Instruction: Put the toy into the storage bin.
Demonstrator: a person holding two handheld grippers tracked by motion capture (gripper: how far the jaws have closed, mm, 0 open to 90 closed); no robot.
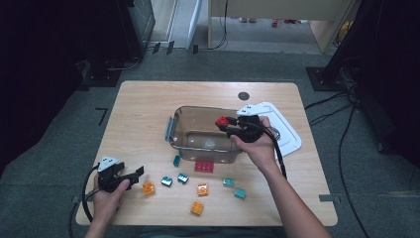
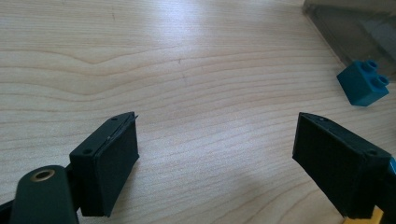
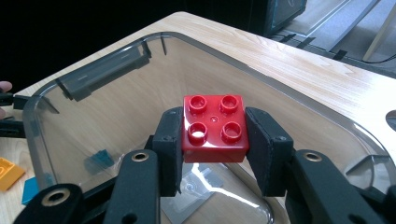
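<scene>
The right gripper (image 3: 215, 140) is clamped on a red brick (image 3: 215, 127), one jaw pad flat against each of two opposite side walls, studs facing up. It holds the brick over the open bin (image 3: 93, 70), above the bin's clear floor, not touching it. In the high view the same gripper (image 1: 229, 125) hangs over the bin's right half with the brick (image 1: 222, 120) at its tip.

The brick looks like hard, glossy plastic: light, stiff and unlikely to break, but probably slick. The flat parallel sides are the right place to grip; the studded top would give the pads nothing even to bear on. Being light, it should drop cleanly once the jaws part, though it may bounce on the hard floor.

The left gripper (image 1: 130, 174) rests low near the table's (image 1: 143, 99) front left, jaws apart and holding nothing, with an orange brick (image 1: 148, 188) just beside it. A blue brick (image 2: 363, 82) lies ahead of it near the bin wall. More bricks, teal, orange and a flat red one (image 1: 203, 166), lie scattered in front of the bin. A white lid (image 1: 282, 124) lies to the bin's right.
</scene>
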